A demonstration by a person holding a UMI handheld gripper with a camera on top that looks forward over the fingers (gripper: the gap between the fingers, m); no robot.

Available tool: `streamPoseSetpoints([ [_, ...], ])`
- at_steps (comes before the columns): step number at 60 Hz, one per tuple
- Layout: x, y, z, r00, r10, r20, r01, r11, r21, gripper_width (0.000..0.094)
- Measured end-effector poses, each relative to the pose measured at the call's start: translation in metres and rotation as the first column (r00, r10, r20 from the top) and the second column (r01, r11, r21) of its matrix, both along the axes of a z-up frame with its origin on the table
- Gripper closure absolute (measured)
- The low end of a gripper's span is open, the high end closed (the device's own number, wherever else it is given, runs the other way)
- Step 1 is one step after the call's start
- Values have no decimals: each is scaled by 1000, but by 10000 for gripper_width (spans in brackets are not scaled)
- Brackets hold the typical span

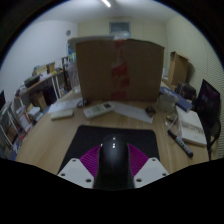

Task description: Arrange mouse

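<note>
- Holding the mouse (112, 157) between the pink pads (90, 160), gripper (112, 170) closed on its two sides, as far as can be judged.
- Hanging just above the near end of the black mat (85, 140), mouse nose pointing toward the cardboard box (120, 68).
- Could slip: smooth rounded shell, narrow pinch; tilting or easing the squeeze too early probably drops it crooked onto the mat.
- Could also land off the mat if carried too far to either side.
- Beyond the mat, toward the box: a white keyboard (131, 110) and a flat white item (96, 110), close enough to be knocked by a long forward reach.
- Right of the mat: papers and a dark pen-like thing (180, 143); left of the box: cluttered shelves (45, 85).
- Nothing on the mat itself blocking a set-down.
</note>
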State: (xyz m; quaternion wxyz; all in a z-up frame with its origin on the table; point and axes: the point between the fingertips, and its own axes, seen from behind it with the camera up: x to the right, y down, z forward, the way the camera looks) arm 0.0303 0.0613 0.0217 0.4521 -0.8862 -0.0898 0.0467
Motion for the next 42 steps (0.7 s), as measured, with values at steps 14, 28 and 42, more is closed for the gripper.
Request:
streamPoseSetpoints([
  [14,-5,-13,-30,999,7,39,-4,998,-59,445],
  [28,3,-36,-6,998,48,47,-41,988,-149,91],
  [42,16,-102,68,988,67,-141,-84,990,-117,105],
])
